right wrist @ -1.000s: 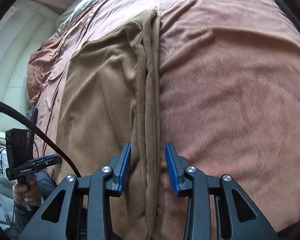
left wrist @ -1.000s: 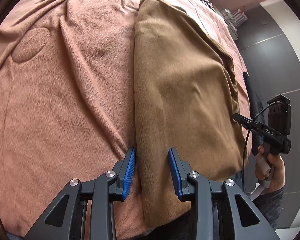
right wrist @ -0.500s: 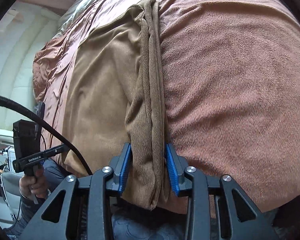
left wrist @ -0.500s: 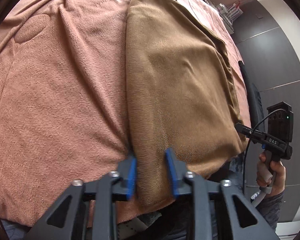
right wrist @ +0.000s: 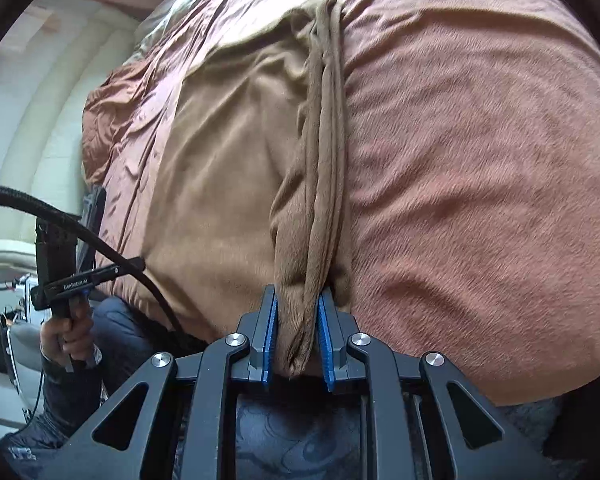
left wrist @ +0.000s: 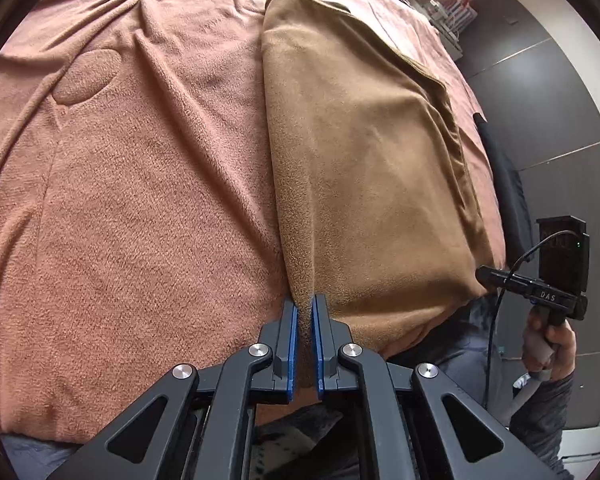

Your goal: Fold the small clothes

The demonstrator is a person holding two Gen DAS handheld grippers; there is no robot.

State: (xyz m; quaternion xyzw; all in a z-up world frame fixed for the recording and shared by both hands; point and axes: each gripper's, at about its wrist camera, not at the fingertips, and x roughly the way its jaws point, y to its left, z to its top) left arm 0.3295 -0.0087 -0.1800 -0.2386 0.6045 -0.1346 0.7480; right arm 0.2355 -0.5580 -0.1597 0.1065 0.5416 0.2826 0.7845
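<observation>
A folded brown garment [left wrist: 364, 160] lies on a pink fleece blanket [left wrist: 140, 200] near the bed's front edge. My left gripper [left wrist: 305, 304] has its jaws closing on the garment's near left corner, and the cloth is pinched between the blue pads. In the right wrist view the same garment [right wrist: 228, 152] shows its stacked, layered right edge. My right gripper [right wrist: 298, 296] is shut on that bunched edge at the near corner, and cloth hangs down between its pads. Both held corners are lifted slightly off the blanket [right wrist: 480, 160].
A hand [left wrist: 548, 340] holds the other gripper's handle at the right, in front of grey wall panels. In the right wrist view a hand [right wrist: 66, 332] and a black cable [right wrist: 100, 240] are at the left, next to a pale padded wall. Dark trousers show below both grippers.
Both grippers went from standing open around the garment's near corners to pinching them. The garment's front edge has been drawn toward the bed's edge and raised a little.
</observation>
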